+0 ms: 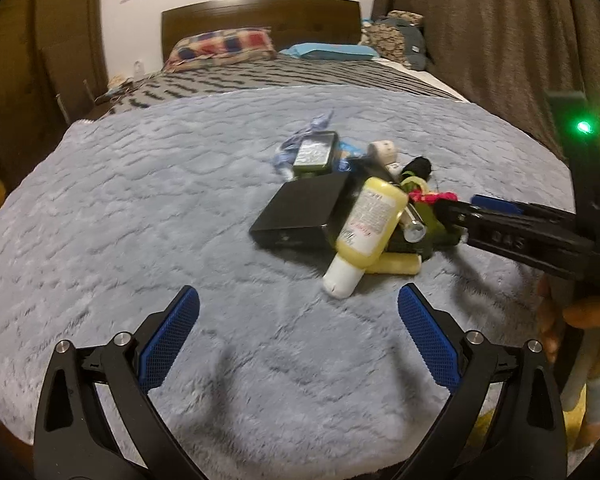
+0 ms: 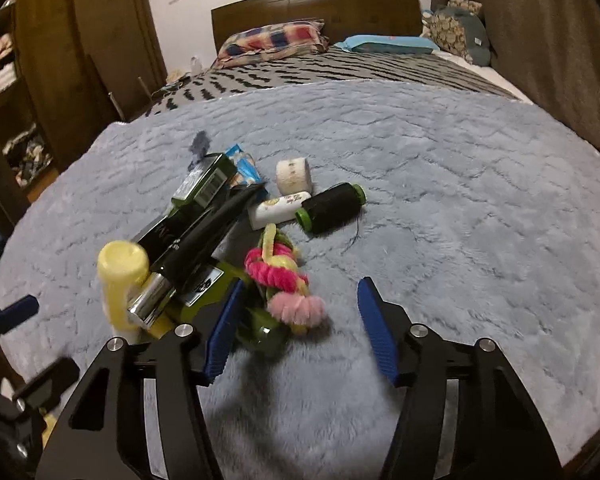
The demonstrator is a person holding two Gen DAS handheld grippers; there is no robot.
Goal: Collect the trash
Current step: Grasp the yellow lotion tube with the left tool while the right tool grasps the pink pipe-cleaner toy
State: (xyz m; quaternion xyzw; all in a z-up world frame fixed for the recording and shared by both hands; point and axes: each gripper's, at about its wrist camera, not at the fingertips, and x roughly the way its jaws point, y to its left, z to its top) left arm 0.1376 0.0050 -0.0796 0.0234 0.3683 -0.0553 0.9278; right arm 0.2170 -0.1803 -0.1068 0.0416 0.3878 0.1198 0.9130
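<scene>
Right gripper [image 2: 298,320]: jaws parted about halfway, nothing pressed between the pads; the pink flower [image 2: 288,280] is seen between and just ahead of the fingers, nearer the left pad, not gripped.
Left gripper [image 1: 298,328]: jaws wide apart, nothing between them; bare blanket [image 1: 140,200] lies under the fingers.
Nearer hand: the right is judged nearer; its fingers are at the edge of the pile, while the left stands back from it.
Key relation: from the right fingers the flower runs toward 11 o'clock, long axis roughly along the fingers; a small advance is judged enough to bracket it.
Pile from left gripper: at 1 o'clock, apart from the fingers.
Yellow bottle [image 1: 370,228]: one, white cap nearest, long axis toward 1 o'clock, leaning on the black box [image 1: 300,216].
Yellow roll [image 1: 396,266]: one, under the bottle, lying crosswise.
Black tube [image 2: 196,248]: one, silver cap near, axis toward 1 o'clock in the right view.
Green item [image 2: 260,332]: one seen under the flower; kind cannot be told.
Black spool [image 2: 332,208]: one, at 12 o'clock from the right fingers, axis crosswise.
White case [image 2: 278,208]: one, beside the spool.
White roll [image 2: 294,176]: one, behind the case.
Green carton [image 2: 204,184]: one, far side.
Blue wrapper [image 2: 246,168]: at least one, far side.
Task state: nothing judged collected yet from this pile.
</scene>
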